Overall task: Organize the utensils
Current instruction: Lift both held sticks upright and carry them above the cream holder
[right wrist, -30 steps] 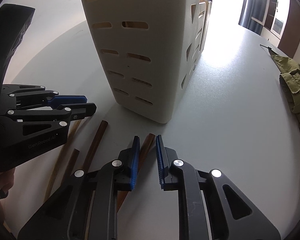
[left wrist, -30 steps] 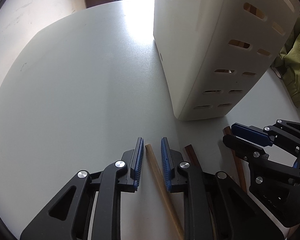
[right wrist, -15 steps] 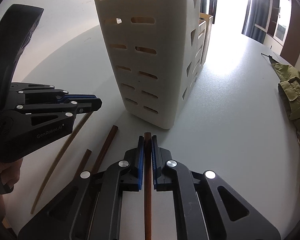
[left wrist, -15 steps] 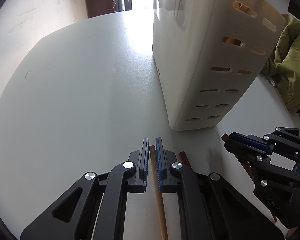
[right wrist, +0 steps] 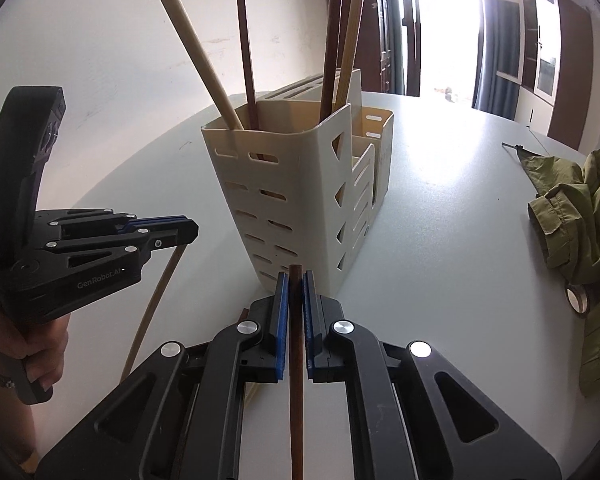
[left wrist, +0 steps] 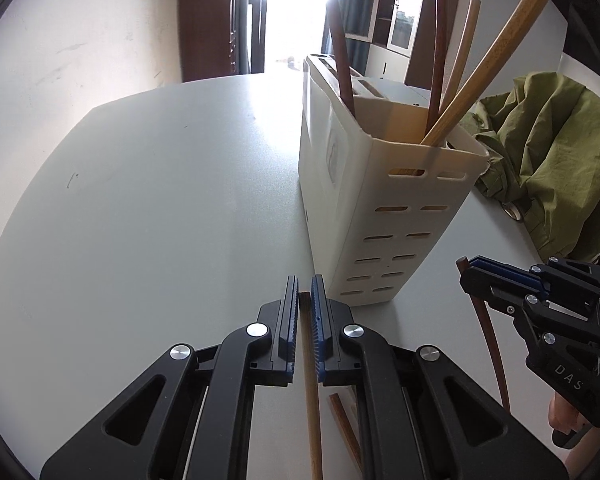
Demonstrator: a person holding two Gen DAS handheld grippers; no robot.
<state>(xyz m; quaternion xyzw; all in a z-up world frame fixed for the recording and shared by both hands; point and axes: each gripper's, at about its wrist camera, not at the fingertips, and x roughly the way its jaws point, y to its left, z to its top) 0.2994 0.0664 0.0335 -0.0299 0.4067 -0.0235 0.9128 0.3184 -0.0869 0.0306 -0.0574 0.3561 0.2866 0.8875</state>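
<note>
Wooden sticks in both claws: your left claw (left wrist: 305, 312) is clamping a light stick (left wrist: 311, 392) between its pads, and your right claw (right wrist: 296, 300) is squeezing a dark stick (right wrist: 296, 380) the same way. Both are sitting just in front of the white holder (right wrist: 284, 200) on the desk (left wrist: 160, 200), which is already holding several sticks upright. One more dark stick (left wrist: 346, 426) is lying on the desk.

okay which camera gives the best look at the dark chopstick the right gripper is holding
The right wrist view: the dark chopstick runs straight between the right gripper pads, clamped. The left wrist view shows it only from the side, partly behind that gripper.
</note>
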